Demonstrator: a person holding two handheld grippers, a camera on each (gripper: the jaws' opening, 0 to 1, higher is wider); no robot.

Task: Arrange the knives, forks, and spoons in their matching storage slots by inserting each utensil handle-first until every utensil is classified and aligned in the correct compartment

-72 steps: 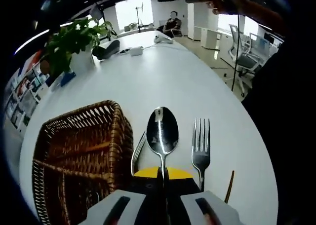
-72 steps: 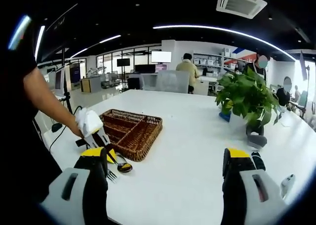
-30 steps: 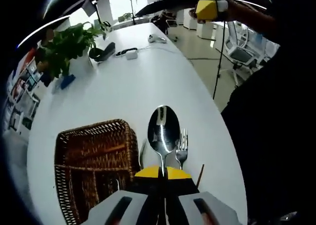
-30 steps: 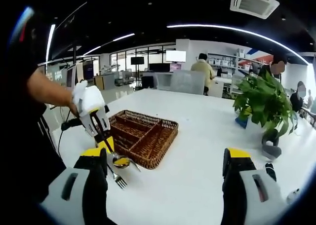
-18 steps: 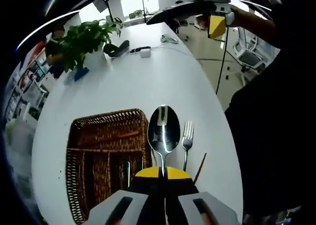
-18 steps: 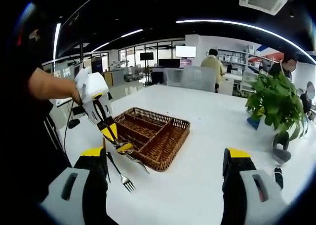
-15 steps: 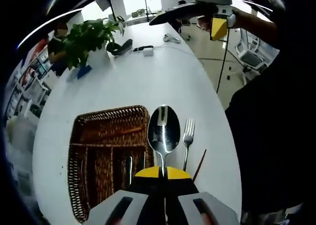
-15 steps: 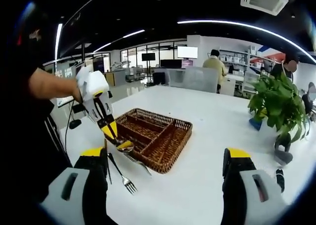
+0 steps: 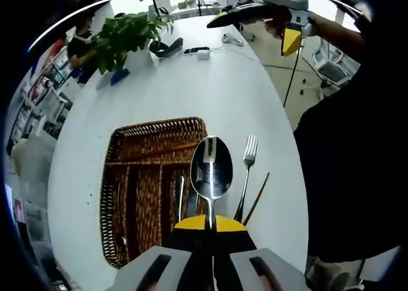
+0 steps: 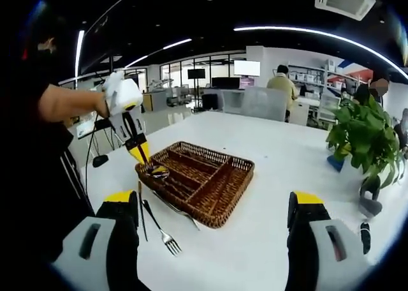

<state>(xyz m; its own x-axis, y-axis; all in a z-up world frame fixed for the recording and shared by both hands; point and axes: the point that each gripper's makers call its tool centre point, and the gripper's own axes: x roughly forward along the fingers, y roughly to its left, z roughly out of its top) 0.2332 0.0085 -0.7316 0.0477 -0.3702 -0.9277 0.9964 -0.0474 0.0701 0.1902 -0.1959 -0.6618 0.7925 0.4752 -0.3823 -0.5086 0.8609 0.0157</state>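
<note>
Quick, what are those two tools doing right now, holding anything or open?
Left tool: closed on the spoon, held above the wicker tray.
Right tool: open, holding nothing.

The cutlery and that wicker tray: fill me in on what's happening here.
A person is sorting cutlery with two handheld grippers. The left gripper is shut on a spoon and holds it over the near end of the wicker tray. A fork and a thin brown stick lie on the white table beside the tray. The right gripper is open and holds nothing.
</note>
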